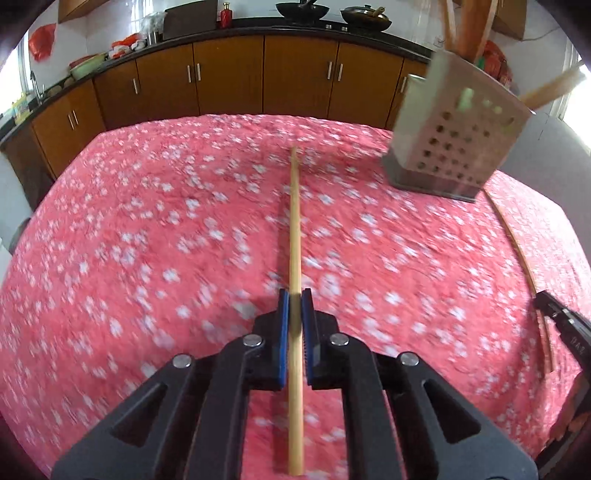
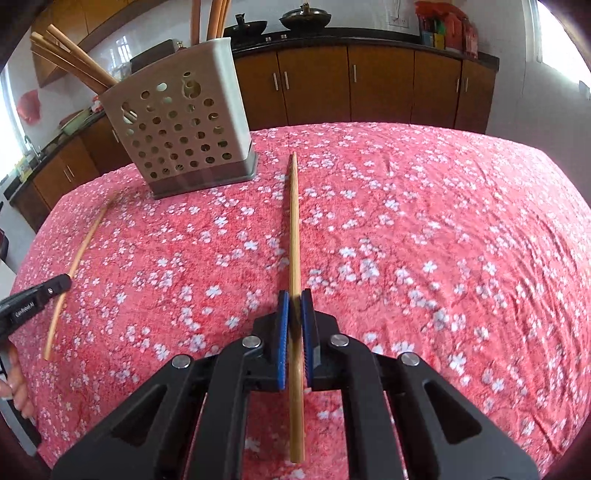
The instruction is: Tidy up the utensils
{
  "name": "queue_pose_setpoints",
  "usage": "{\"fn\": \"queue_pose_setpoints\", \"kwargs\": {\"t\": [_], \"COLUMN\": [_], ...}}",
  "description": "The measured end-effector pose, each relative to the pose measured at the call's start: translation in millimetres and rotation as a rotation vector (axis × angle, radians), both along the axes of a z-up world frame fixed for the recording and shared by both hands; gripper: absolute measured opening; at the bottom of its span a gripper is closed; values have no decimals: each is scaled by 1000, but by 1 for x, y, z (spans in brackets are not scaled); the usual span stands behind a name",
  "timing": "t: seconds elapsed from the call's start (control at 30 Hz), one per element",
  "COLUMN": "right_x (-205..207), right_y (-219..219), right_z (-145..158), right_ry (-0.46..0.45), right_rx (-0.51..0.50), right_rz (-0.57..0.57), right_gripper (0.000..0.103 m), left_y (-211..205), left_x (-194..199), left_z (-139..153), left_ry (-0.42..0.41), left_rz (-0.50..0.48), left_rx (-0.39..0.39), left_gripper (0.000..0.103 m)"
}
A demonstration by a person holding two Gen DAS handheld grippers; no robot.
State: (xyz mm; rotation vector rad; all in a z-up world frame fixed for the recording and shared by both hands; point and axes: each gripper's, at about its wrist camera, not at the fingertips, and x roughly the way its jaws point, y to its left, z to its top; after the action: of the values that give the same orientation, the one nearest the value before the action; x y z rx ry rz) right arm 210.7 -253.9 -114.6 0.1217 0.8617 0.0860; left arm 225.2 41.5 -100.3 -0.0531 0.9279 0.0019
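In the left wrist view my left gripper (image 1: 295,297) is shut on a pale wooden chopstick (image 1: 294,221) that points away over the table. In the right wrist view my right gripper (image 2: 295,297) is shut on a darker wooden chopstick (image 2: 294,221), its tip aimed past the holder. A perforated metal utensil holder (image 1: 458,147) (image 2: 184,136) stands at the far side with several wooden sticks in it. Each gripper shows at the edge of the other's view: the right gripper (image 1: 545,301) with its chopstick (image 1: 515,240), the left gripper (image 2: 64,282) with its chopstick (image 2: 79,258).
A pink floral cloth (image 1: 147,240) (image 2: 443,240) covers the table. Brown kitchen cabinets (image 1: 229,77) run behind it under a dark counter with woks (image 1: 303,9) and bottles. A person's fingers (image 2: 18,391) show at the lower left of the right wrist view.
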Motion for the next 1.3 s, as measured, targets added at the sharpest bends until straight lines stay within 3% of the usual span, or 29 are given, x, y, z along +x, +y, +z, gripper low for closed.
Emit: {"fn": "queue_pose_setpoints", "kwargs": {"t": [0.1,0.3,0.5,1.3], "right_x": [9,17,17,15], "right_y": [2,2,3,1], "right_z": [-2,-4,-4,-3], "right_ry": [5,5,3,3], "right_rx": [-18,-24,-34,-14], "right_rz": [-2,5,7,5], "right_gripper": [8,9,9,9], "left_y": [7,10,17,21], "left_x": [5,2,-2,-3], "left_z": [-1,-3,-1,1], "left_ry": [-9,-43,-46,-50], "left_rz": [-9,-14,-4,5], "left_rx": [24,36,-12,-57], "left_gripper": [17,20,20,20]}}
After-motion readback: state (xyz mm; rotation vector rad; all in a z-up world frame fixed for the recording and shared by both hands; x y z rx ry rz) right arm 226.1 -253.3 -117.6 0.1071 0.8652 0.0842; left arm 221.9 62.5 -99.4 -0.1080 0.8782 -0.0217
